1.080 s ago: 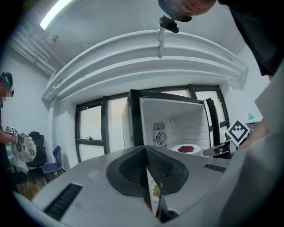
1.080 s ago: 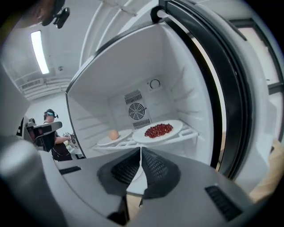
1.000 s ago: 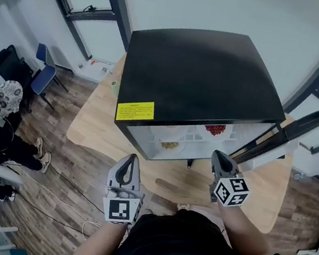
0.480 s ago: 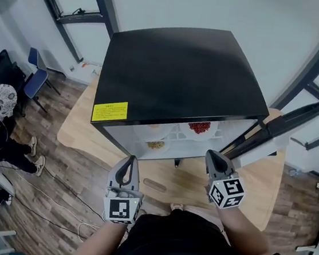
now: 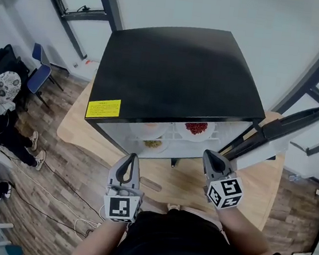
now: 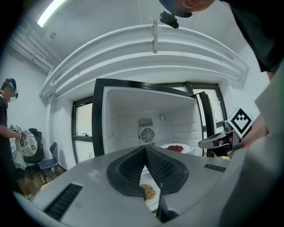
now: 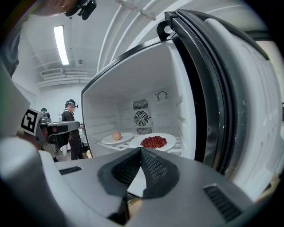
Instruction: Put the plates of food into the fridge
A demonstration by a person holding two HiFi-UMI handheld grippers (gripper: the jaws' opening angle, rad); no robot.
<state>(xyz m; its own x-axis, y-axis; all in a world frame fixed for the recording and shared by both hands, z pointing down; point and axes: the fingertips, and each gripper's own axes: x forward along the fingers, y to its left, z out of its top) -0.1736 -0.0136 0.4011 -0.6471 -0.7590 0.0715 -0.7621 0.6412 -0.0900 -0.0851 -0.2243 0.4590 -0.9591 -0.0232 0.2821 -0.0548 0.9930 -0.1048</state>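
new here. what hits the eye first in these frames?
The big black fridge on the wooden table, with its door swung open to the right. Inside are three white plates: red food on the shelf's right, a round tan item to its left, and yellowish grains lower down. The left gripper and right gripper both hover shut and empty in front of the opening.

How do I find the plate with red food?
Look at the black-topped fridge standing open on the wooden table. On its upper shelf, nearest the open door, sits a white plate. Only it holds a red heap; its neighbour holds one round tan item.
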